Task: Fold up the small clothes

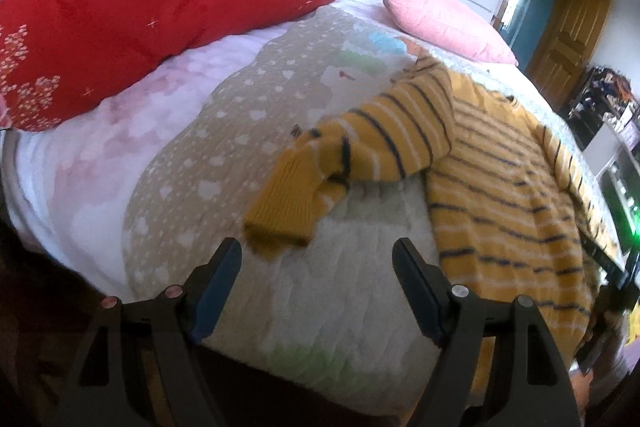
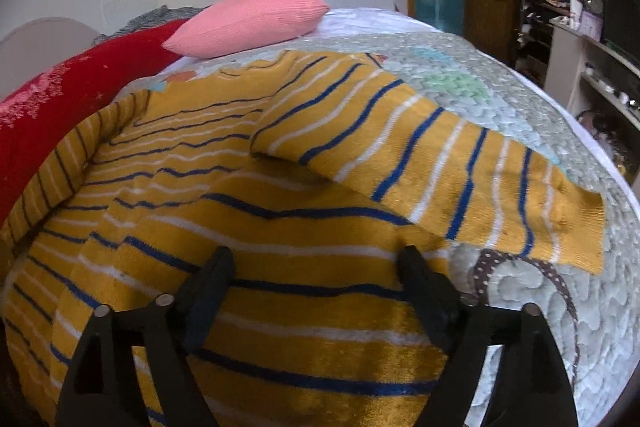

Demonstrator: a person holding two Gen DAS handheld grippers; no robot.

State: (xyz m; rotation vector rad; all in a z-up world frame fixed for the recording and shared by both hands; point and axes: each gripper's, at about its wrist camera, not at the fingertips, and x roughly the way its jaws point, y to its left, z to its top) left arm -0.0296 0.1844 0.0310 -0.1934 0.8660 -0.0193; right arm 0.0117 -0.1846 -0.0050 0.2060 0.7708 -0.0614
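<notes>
Sweater: mustard knit with navy and white stripes, spread on the quilted bed cover. Seen from the left gripper, the body lies ahead and to the right; one sleeve reaches forward-left, and its ribbed cuff sits just ahead of the left fingertip. From the right gripper, the lower body lies directly under and between the fingers, and the other sleeve runs ahead to the right.

Left gripper: jaws spread wide, nothing between them, tips over bare quilt. Right gripper: jaws likewise wide apart, holding nothing; whether the tips touch the knit cannot be told.

Handling judgement: soft, limp, light fabric with a fuzzy nap. It should drape and sag when lifted, not slip much, and may drag on the quilt. Not fragile.

Hold points, judged: the cuff is the thickest, firmest edge for the left; pinch across the rib. For the right, the hem edge or sleeve end gives a doubled layer to bite.

Red pillow and pink pillow lie well beyond.
</notes>
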